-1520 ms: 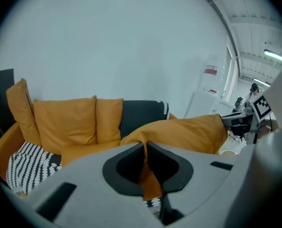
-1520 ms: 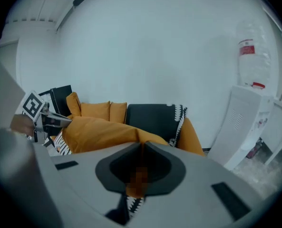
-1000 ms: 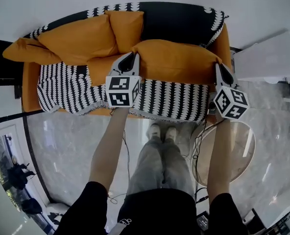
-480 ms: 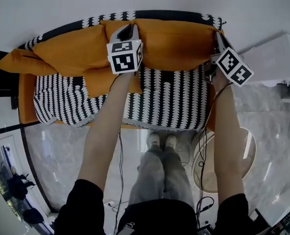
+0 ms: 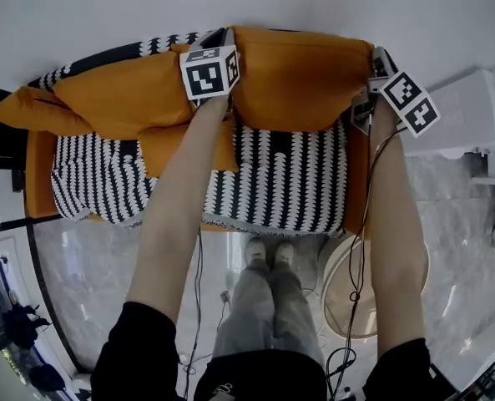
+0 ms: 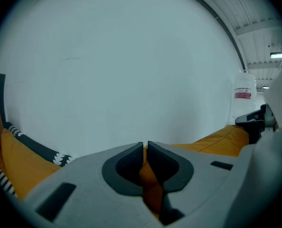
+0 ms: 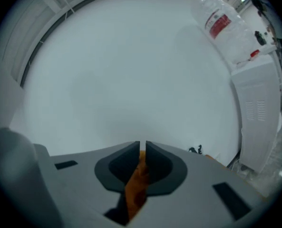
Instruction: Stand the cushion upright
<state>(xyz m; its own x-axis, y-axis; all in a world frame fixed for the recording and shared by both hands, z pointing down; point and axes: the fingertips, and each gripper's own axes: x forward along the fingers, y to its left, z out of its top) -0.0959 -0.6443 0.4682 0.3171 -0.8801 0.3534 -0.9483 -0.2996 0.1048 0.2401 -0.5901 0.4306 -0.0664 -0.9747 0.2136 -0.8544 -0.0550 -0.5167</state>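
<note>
Cushion (image 5: 301, 78) hangs below my fingers (image 6: 124, 167), nearly upright against the sofa (image 5: 40, 174). Left gripper (image 6: 145, 148) and right gripper (image 7: 142, 147) each pinch its fabric; releasing remains, I judge.

No readable text, water bottle (image 7: 220, 20) label too blurred

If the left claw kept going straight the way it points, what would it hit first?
Probably the white wall; the left claw, shut on the orange cushion, has nothing else ahead, though depth is unclear.
</note>
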